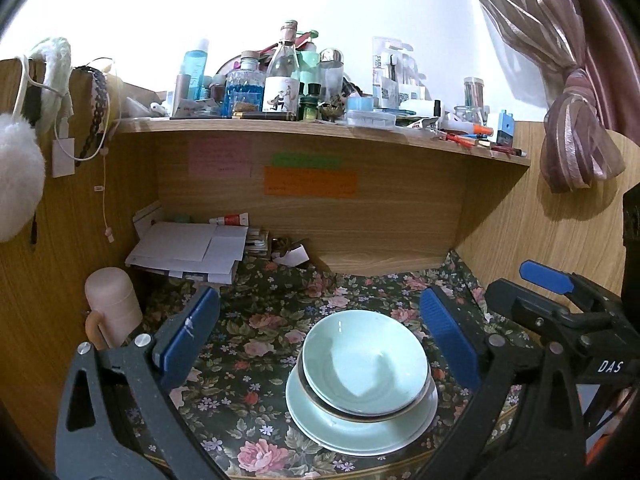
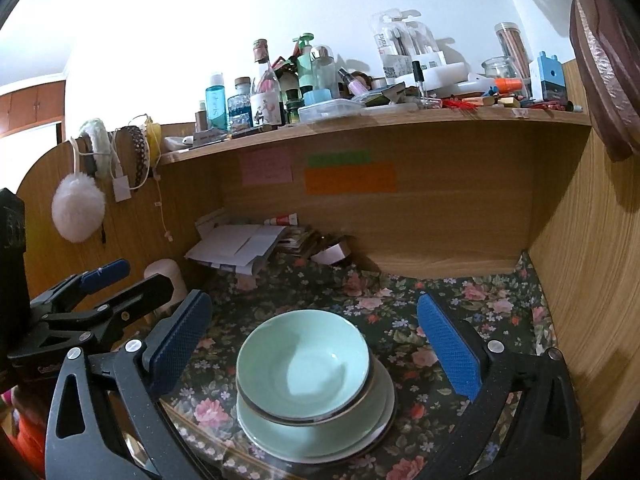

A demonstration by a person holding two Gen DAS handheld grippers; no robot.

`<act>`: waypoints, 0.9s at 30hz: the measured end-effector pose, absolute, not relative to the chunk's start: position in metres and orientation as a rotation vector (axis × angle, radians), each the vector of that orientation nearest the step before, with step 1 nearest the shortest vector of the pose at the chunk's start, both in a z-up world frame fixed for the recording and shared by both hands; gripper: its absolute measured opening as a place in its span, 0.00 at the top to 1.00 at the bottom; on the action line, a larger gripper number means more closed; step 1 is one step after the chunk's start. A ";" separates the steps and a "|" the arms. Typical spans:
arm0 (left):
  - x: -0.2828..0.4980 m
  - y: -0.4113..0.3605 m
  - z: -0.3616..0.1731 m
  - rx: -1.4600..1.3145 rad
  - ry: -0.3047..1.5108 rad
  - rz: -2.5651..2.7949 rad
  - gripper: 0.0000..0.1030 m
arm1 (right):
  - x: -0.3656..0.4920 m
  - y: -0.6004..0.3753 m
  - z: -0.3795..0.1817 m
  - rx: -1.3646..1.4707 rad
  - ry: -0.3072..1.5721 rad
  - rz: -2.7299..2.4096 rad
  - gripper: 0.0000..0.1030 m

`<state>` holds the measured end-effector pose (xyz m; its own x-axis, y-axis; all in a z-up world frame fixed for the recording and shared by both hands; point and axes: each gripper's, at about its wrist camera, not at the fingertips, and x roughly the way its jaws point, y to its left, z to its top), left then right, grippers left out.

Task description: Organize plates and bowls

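A pale green bowl (image 1: 364, 364) sits nested on stacked pale green plates (image 1: 360, 432) on the floral tablecloth near the desk's front edge. The same bowl (image 2: 302, 368) and plates (image 2: 320, 436) show in the right wrist view. My left gripper (image 1: 320, 336) is open and empty, held above and just behind the stack, its blue pads wide on either side. My right gripper (image 2: 314, 340) is open and empty too, hovering over the same stack. The right gripper shows at the right of the left wrist view (image 1: 560, 304), and the left gripper at the left of the right wrist view (image 2: 92, 300).
A pink cylindrical mug (image 1: 114, 308) stands at the left. Papers (image 1: 192, 252) and small clutter lie at the back under a wooden shelf (image 1: 320, 136) crowded with bottles. Wooden side panels close in left and right. A curtain (image 1: 576, 128) hangs at the right.
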<state>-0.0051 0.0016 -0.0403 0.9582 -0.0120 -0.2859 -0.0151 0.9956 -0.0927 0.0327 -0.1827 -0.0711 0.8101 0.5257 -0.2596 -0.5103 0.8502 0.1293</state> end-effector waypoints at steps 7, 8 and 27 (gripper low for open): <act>-0.006 0.003 -0.040 -0.097 0.291 0.001 0.01 | 0.034 -0.184 -0.071 0.058 0.297 0.561 0.00; -0.006 0.003 -0.040 -0.097 0.290 -0.001 0.01 | 0.034 -0.184 -0.071 0.059 0.298 0.560 0.00; -0.003 0.001 -0.039 -0.104 0.289 -0.006 0.01 | 0.038 -0.183 -0.073 0.065 0.312 0.562 0.00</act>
<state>-0.0035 0.0009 -0.0395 0.9586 -0.0212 -0.2839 -0.0087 0.9946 -0.1035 0.0381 -0.1834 -0.0725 0.8006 0.5332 -0.2733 -0.5135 0.8457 0.1457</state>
